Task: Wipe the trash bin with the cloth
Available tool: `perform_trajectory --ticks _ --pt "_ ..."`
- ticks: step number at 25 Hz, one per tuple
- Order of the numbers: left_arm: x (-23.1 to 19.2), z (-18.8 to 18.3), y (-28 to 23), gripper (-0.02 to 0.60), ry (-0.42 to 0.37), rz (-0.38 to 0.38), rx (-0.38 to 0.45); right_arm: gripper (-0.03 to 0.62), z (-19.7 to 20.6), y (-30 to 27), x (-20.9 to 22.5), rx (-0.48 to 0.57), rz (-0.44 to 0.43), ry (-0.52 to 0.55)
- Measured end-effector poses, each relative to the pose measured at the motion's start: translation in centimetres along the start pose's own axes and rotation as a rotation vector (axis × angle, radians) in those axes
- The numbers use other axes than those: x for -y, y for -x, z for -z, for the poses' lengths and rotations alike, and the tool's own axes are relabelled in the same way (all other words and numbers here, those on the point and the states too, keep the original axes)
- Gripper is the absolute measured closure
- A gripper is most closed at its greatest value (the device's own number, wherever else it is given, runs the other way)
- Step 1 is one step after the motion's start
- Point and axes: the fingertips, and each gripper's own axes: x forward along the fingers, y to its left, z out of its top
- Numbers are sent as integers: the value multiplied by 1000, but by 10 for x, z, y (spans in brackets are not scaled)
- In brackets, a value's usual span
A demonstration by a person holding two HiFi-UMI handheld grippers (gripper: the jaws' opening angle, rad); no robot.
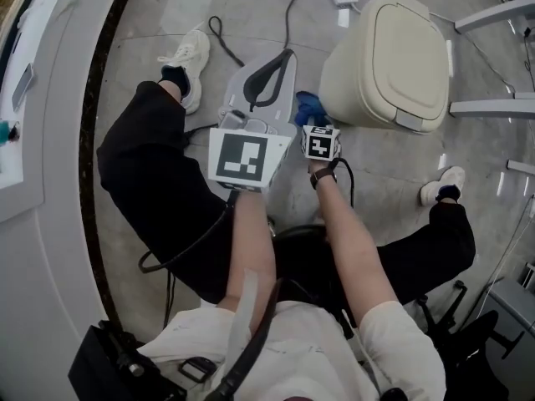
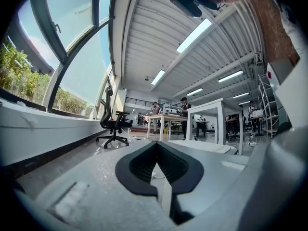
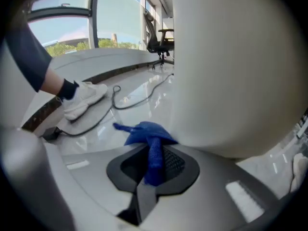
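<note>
Head view: cream trash bin stands on grey floor.

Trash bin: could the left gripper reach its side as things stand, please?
Probably yes: the left gripper, shut and empty, hangs just beside the trash bin with only floor between; the right gripper, holding the cloth by it, is close alongside.

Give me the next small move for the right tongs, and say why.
Probably press the blue cloth against the side wall of the trash bin and start a short wiping stroke. The right tongs are shut on the cloth, which bunches right beside the bin's lower wall; firm contact can't be confirmed.
</note>
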Motion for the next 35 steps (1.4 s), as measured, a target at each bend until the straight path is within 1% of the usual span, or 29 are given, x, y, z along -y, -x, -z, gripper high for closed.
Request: perform_trajectory --ticks 1,3,5,7,10,12,13,15,16,18,20,21,23,24,25,26,28,32,35 --pt "2 -4 0 581 -4 -2 10 557 -16 15 -6 47 -31 12" --pt "10 -13 1 581 -5 6 21 557 -52 60 -17 177 -77 8" --pt "18 -24 6 581 -15 14 29 556 -89 119 -24 328 -105 -16" --pt "22 -37 12 580 -18 14 54 557 -126 183 -30 487 -130 -35" --pt "24 -51 20 580 -11 8 95 556 -168 266 -42 693 -181 -12" --pt "27 -56 23 581 -21 9 101 556 -191 311 -43 808 -179 11" --pt "29 -58 24 581 -25 13 103 556 -201 329 -39 855 -165 6" --pt "34 -62 26 581 -26 28 112 556 -213 351 -21 910 -119 -34" --pt "37 -63 26 581 -26 36 117 556 -215 354 -10 918 -92 -53" --pt "39 -67 27 581 -26 41 128 556 -212 341 8 887 -59 -60" --pt "43 -73 27 581 -25 42 139 556 -199 312 16 822 -56 -16" --pt "46 -75 26 581 -27 47 143 556 -193 299 16 806 -54 30" --pt "51 -76 24 581 -32 57 145 556 -180 280 7 800 -35 170" --pt "53 -75 23 581 -32 61 143 556 -170 267 1 774 -26 237" --pt "54 -73 21 581 -34 62 139 556 -158 249 -2 721 -20 273" --pt "53 -71 20 581 -36 62 133 556 -144 228 -3 654 -14 271" --pt "52 -64 17 581 -39 57 119 556 -115 184 4 534 -11 233" --pt "49 -45 10 581 -42 48 74 556 -55 105 14 341 -5 225" --pt "46 -37 10 580 -47 30 56 556 -14 54 11 200 -33 204"
